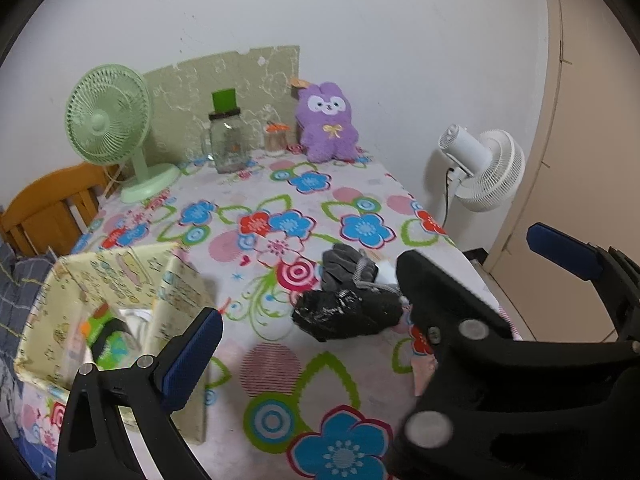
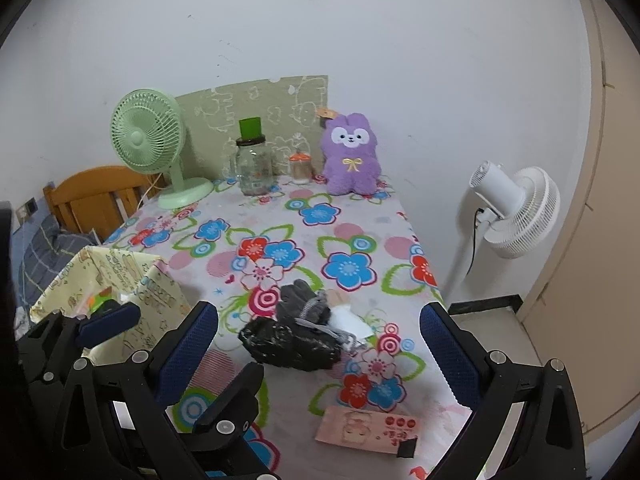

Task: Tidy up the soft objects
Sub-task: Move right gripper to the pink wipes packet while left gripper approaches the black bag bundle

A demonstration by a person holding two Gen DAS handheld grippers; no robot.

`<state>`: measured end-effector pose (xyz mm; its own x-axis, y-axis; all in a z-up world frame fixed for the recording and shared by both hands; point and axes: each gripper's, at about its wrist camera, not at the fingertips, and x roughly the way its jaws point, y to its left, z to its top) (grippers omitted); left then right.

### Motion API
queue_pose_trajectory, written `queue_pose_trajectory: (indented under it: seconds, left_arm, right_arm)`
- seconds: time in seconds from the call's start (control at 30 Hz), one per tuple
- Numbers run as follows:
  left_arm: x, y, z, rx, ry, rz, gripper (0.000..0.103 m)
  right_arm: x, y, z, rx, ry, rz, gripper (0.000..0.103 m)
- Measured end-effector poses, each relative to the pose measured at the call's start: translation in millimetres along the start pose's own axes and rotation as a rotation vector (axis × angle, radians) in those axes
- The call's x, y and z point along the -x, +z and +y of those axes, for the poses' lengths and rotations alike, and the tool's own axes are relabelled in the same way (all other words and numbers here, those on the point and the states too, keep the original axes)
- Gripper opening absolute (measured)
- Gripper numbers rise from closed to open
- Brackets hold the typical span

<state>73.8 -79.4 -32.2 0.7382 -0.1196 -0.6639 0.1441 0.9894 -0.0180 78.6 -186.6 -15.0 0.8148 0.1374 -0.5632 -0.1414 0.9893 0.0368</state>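
Gloves ahead of your empty hand-held grippers.
The dark gloves lie on the table right of the fabric box; your right hand-held gripper and left hand-held gripper gape wide, holding nothing.

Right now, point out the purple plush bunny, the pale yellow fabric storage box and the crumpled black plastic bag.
Purple plush bunny [image 2: 351, 160]: right wrist view, belly.
Pale yellow fabric storage box [image 1: 182, 286]: left wrist view, right wall.
Crumpled black plastic bag [image 2: 288, 344]: right wrist view, middle.
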Motion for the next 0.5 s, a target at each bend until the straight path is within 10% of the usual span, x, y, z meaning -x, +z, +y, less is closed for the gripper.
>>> queue_pose_trajectory:
  seconds: [0.5]
  left_arm:
    - [-35, -27, -21, -0.065, -0.029, 0.081, 0.101]
  right_arm:
    - [-19, -39, -31, -0.043, -0.039, 0.068, 0.102]
